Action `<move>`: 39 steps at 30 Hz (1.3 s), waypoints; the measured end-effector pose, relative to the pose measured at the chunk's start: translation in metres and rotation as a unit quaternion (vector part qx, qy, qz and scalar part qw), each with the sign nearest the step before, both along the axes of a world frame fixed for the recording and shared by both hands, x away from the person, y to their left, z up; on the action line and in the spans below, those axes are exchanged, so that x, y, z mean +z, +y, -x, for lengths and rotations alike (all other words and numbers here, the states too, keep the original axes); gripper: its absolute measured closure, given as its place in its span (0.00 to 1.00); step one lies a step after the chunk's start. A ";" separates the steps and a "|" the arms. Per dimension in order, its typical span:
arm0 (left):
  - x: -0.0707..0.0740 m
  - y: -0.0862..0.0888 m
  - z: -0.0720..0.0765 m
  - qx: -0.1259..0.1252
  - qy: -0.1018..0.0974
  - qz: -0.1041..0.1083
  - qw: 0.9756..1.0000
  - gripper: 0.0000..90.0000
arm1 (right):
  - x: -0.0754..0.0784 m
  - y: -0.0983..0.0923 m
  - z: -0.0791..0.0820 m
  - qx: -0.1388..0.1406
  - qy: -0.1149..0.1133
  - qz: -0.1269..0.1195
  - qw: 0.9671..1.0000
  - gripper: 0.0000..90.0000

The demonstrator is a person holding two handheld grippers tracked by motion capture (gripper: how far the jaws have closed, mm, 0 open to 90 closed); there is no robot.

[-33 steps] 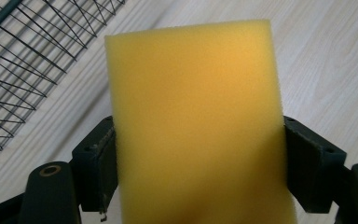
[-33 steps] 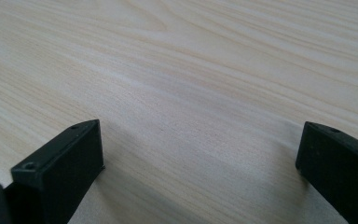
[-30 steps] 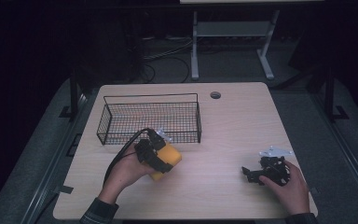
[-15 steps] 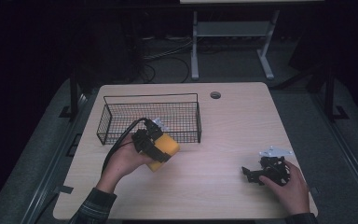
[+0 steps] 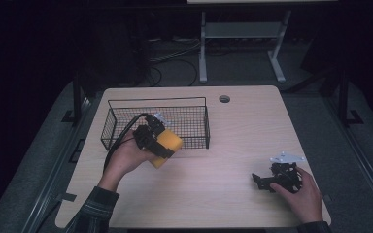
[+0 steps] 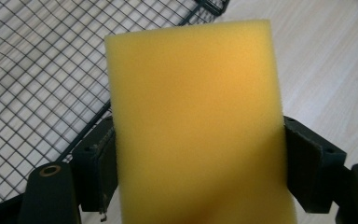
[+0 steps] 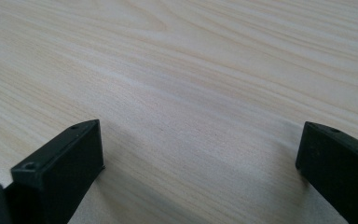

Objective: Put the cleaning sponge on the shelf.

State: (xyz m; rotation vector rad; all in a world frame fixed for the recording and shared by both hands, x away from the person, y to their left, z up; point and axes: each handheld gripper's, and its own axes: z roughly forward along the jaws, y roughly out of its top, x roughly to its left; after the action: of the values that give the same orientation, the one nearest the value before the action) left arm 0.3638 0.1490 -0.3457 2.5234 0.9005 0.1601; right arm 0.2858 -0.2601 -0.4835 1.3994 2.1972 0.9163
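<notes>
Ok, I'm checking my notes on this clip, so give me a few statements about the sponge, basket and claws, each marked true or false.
1. The left claw is shut on the yellow sponge. True.
2. The sponge lies inside the wire basket. False: it is held at the basket's near side.
3. The right claw grips a second sponge. False: its jaws stand open over bare table.
4. The right claw sits near the table's right front corner, apart from the basket. True.
</notes>
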 end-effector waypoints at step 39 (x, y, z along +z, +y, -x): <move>0.008 0.052 -0.059 0.087 -0.036 0.000 0.996 0.25 | 0.000 0.000 0.000 0.000 0.000 0.000 1.000 0.00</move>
State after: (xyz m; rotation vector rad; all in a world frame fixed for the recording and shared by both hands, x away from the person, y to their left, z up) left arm 0.4232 0.2011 -0.3375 2.4201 1.0916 0.3028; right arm 0.2859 -0.2601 -0.4836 1.4004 2.1964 0.9160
